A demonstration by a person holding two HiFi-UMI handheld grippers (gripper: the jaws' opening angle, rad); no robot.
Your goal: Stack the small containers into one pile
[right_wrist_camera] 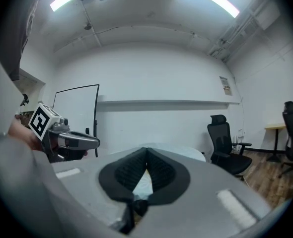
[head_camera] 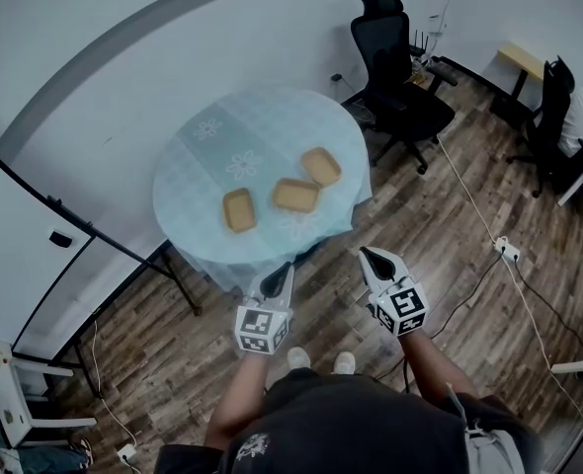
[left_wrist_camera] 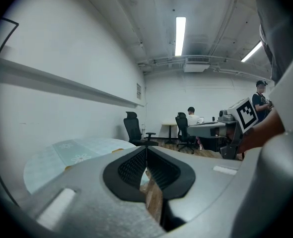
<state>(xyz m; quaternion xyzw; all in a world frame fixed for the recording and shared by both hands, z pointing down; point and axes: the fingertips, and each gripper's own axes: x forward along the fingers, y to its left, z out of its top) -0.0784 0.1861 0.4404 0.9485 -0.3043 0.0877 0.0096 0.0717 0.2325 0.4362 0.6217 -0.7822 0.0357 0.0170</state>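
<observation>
Three separate containers (head_camera: 296, 196) in a row on the table (head_camera: 198, 171), chair (head_camera: 395, 77) beyond.

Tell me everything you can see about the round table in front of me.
The round table is covered by a pale blue checked cloth with white flower prints that drapes over its edge. It stands on wood flooring near the white wall. Three shallow tan containers rest on it, apart: the left container, middle container and right container. The left hand-held gripper and right hand-held gripper, both shut, are held at its near side.

Round table (head_camera: 201, 181) — black office chair (head_camera: 385, 52)
</observation>
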